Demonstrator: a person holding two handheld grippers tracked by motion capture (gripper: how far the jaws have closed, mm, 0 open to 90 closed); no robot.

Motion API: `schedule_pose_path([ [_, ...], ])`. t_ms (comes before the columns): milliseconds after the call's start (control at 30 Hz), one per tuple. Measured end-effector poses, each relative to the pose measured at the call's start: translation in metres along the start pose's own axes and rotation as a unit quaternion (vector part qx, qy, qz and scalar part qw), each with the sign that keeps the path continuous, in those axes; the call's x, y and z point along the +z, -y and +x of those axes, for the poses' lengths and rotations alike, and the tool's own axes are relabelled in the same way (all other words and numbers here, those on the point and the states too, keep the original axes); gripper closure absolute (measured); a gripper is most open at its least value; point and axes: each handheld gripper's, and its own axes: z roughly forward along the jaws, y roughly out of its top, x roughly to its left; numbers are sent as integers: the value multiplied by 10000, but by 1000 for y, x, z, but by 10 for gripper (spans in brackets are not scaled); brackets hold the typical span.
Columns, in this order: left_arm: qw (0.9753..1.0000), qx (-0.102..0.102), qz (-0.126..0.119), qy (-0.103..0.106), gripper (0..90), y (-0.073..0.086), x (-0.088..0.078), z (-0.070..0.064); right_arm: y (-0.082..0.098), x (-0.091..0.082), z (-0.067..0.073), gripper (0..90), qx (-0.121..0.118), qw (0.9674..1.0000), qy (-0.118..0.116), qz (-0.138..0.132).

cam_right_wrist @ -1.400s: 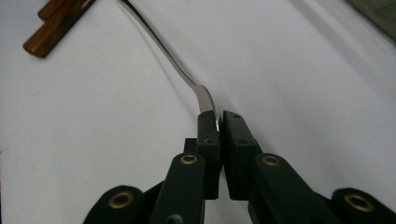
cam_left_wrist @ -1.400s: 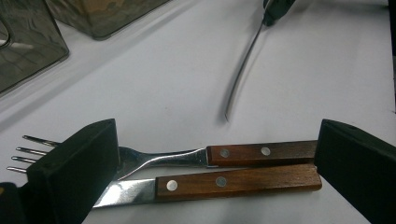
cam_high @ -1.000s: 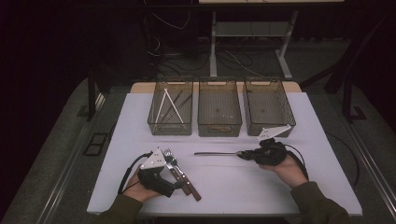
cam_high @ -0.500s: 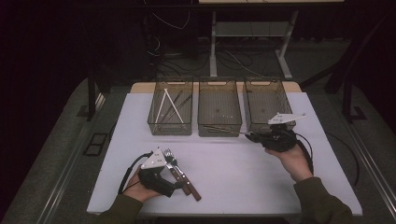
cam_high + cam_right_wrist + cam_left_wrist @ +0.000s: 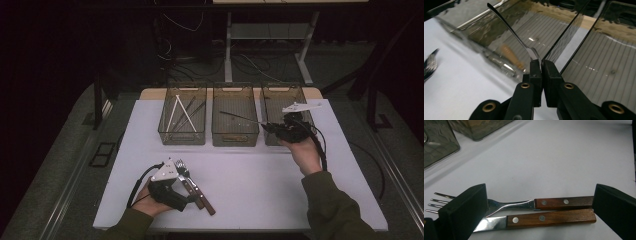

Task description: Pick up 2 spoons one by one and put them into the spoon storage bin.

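here, right gripper (image 5: 266, 127) clamping spoon (image 5: 510, 27), over bins (image 5: 235, 137)

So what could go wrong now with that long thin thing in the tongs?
1. The right tongs pinch the utensil only at its very end, so it might swing or slip out over the bins.
2. Its free tip hangs over the middle bin, close to the wall shared with the right bin; it could catch a rim.
3. The left tongs stand open around a fork and knife lying side by side; closing might grab both.
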Motion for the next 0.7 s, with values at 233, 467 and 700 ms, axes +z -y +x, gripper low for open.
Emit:
schedule_pose_path([
  [233,10000,-1,-9,15,0,0,0,0,-20,27,0,864,201,9988,431,124],
  [467,10000,-21,-66,31,0,0,0,0,-31,56,-1,864,314,9972,628,261],
  [700,10000,-5,-85,49,0,-1,0,0,-40,73,1,863,374,9958,750,373],
])
